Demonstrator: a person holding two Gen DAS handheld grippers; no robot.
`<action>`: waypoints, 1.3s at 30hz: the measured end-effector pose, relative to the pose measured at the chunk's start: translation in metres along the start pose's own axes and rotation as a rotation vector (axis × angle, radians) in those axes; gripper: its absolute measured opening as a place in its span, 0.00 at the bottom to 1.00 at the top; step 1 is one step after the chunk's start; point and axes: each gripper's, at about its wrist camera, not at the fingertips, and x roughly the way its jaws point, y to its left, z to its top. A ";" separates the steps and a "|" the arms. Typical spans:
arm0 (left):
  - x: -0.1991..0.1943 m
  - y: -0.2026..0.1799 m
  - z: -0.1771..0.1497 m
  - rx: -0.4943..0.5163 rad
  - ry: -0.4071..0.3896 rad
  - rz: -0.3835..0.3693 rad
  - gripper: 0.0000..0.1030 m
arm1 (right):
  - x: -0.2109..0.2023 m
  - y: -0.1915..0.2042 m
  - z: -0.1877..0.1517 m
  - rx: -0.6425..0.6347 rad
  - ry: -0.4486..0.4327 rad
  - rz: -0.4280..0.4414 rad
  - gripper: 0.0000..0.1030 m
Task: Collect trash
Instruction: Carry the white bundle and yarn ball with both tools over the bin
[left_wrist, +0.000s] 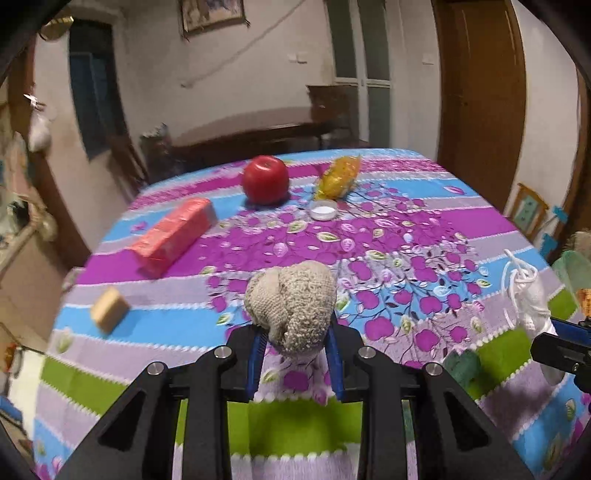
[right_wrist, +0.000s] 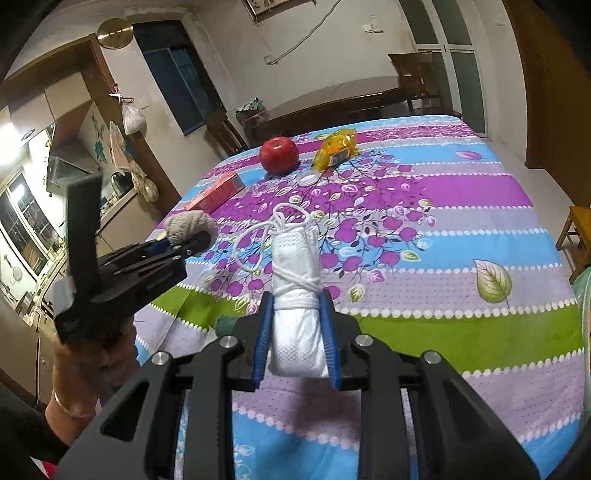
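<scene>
L gripper (left_wrist: 295, 343) clamps beige knit wad (left_wrist: 291, 304); R gripper (right_wrist: 295, 332) clamps white roll (right_wrist: 297, 295), long axis along fingers, just right of L.

Beige block (left_wrist: 110, 309) near table's left edge blurred, identity unclear. Green lump (left_wrist: 461, 363) half hidden behind left gripper (left_wrist: 297, 349). Print on yellow packet (right_wrist: 335, 147) too small.

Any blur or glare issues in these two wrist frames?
Left wrist view: background and table objects such as the apple are smeared by motion, while the claw and its beige sock ball stay sharp. Right wrist view: crisp overall, blown-out light at the left edge, strong fisheye bending of the table.
</scene>
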 end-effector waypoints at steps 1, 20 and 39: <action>-0.004 0.000 -0.002 -0.005 -0.004 0.011 0.29 | 0.001 0.002 -0.001 -0.002 0.004 0.003 0.23; -0.039 -0.038 0.010 0.051 -0.071 0.065 0.29 | -0.036 -0.002 -0.001 -0.018 -0.045 -0.019 0.23; -0.039 -0.200 0.060 0.283 -0.118 -0.139 0.29 | -0.144 -0.126 0.014 0.116 -0.148 -0.305 0.23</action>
